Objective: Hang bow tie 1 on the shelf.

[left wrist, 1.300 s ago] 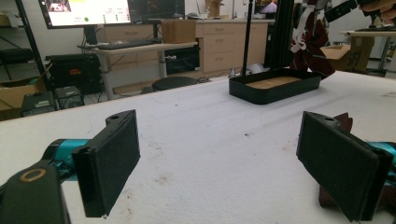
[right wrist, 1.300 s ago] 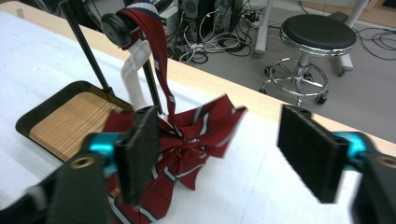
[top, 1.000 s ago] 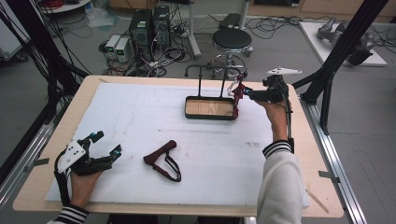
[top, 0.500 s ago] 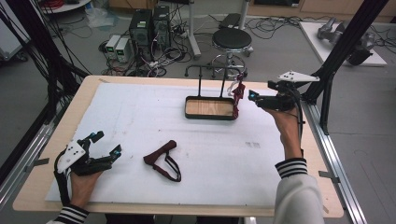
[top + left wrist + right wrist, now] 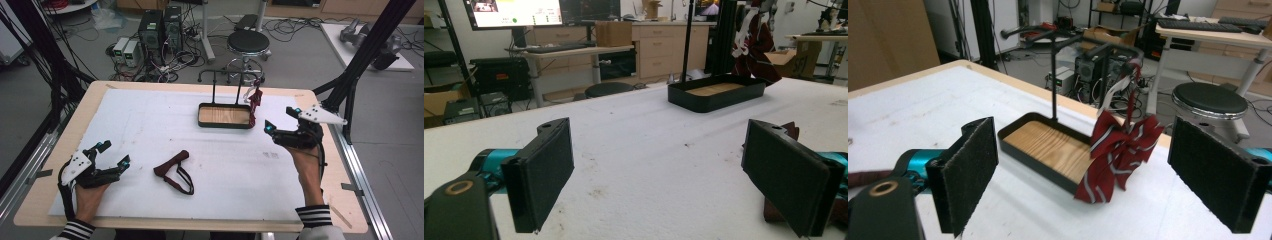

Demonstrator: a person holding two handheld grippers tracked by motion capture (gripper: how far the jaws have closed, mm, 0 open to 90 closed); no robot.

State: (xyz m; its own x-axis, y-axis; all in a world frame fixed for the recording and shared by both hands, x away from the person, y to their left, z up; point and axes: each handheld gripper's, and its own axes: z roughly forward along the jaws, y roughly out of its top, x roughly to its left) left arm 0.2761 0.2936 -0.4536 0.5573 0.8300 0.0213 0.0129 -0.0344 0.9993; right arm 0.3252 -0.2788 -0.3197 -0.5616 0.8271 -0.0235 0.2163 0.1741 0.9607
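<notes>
A black stand with a wooden tray base [image 5: 224, 116] [image 5: 1048, 145] [image 5: 716, 91] sits at the table's far middle. A red striped bow tie [image 5: 255, 98] [image 5: 1118, 150] [image 5: 754, 42] hangs from the right end of its top bar. A second dark red bow tie [image 5: 172, 169] lies flat on the white mat, right of my left gripper [image 5: 111, 155]; its edge shows behind the right jaw in the left gripper view [image 5: 789, 131]. My left gripper [image 5: 659, 175] is open and empty. My right gripper [image 5: 282, 120] [image 5: 1083, 175] is open, empty, just right of the hanging bow tie.
The white mat [image 5: 150, 125] covers most of the wooden table [image 5: 90, 102]. Black frame struts [image 5: 360, 65] rise at the right edge. A stool [image 5: 248, 42] and computer boxes [image 5: 160, 27] stand on the floor beyond the table.
My right gripper has drawn back from the stand toward the near right, leaving the bow tie hanging, and now stands open. The left gripper has not moved.
</notes>
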